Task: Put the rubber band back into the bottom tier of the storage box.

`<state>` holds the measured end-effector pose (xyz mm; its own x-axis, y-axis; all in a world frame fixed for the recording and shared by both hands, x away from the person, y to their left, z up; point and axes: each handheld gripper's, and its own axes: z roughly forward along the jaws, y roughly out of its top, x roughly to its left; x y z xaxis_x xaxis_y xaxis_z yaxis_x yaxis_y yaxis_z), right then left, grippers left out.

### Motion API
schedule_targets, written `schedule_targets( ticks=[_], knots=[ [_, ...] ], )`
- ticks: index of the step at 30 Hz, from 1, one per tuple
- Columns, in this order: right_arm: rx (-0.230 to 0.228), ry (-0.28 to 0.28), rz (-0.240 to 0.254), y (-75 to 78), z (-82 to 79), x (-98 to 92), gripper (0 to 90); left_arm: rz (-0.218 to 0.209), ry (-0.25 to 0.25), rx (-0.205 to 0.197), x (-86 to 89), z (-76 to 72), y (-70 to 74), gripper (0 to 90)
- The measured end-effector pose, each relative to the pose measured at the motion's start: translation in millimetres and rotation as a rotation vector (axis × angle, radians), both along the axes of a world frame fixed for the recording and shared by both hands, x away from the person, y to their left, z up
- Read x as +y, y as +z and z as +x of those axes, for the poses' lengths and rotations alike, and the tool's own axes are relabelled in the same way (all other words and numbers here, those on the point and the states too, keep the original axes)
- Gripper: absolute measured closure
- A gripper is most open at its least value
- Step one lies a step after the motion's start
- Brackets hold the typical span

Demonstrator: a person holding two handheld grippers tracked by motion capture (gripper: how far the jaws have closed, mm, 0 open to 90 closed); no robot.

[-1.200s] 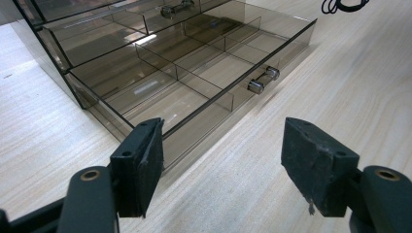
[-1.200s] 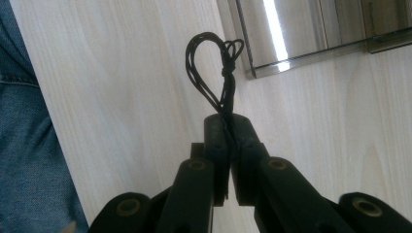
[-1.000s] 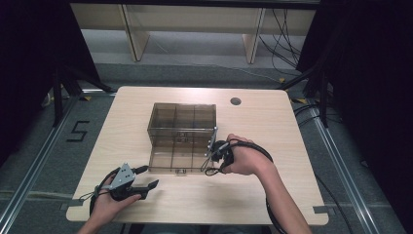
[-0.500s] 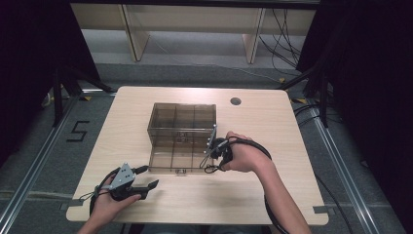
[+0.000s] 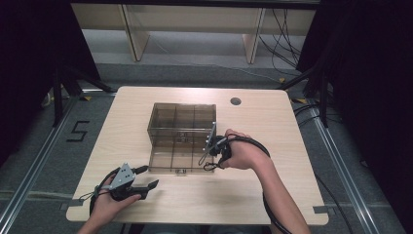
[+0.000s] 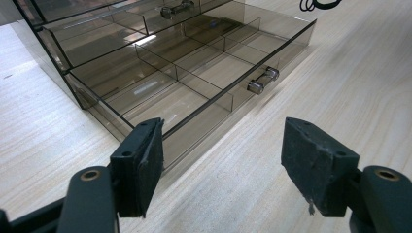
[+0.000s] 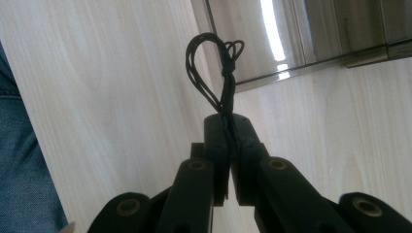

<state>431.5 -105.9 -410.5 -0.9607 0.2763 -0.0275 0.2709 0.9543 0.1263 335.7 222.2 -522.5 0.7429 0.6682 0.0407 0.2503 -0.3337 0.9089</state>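
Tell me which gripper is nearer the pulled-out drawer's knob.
Left. The left gripper sits open on the table just in front-left of the knob; the right gripper, shut on a black cable loop, is by the organizer's right side.

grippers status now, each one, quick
left gripper: open, holding nothing
right gripper: shut on a looped black cord

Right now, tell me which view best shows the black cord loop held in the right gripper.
The right gripper view: the black cord loop sits close up, pinched by the right gripper. The high view shows it small beside the smoky plastic drawer box. The left gripper view catches a sliver at its top edge.
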Motion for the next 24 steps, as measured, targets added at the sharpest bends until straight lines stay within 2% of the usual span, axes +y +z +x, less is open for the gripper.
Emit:
schedule_targets(
  ticks=[4,8,10,13,17,20,21,24],
  knots=[
    [-0.008,0.013,0.005,-0.2,2.4,1.0,87.7,-0.002,0.0,0.0,0.0,-0.1,0.0,31.6],
    [-0.006,0.003,0.006,0.3,3.7,3.3,87.7,-0.004,-0.003,0.0,0.2,0.1,-0.1,31.6],
    [-0.003,-0.021,-0.003,1.4,2.8,4.5,87.8,-0.005,-0.003,0.0,0.1,0.0,-0.1,31.5],
    [-0.007,0.006,0.011,0.4,6.2,4.5,87.8,0.004,-0.003,-0.002,0.7,0.1,0.2,31.6],
    [-0.01,0.008,0.009,0.7,7.8,5.4,87.8,0.001,-0.003,-0.002,0.5,0.1,0.1,31.5],
    [-0.007,-0.006,0.003,0.7,8.0,6.2,87.8,-0.003,-0.002,-0.002,-0.1,-0.2,-0.1,31.5],
    [-0.007,-0.034,-0.003,1.3,6.6,6.9,87.8,-0.003,-0.002,-0.001,-0.2,-0.3,-0.1,31.6],
    [-0.009,-0.004,0.002,0.1,10.3,6.7,87.7,0.001,-0.004,-0.003,0.4,0.1,0.0,31.6]
  ],
)
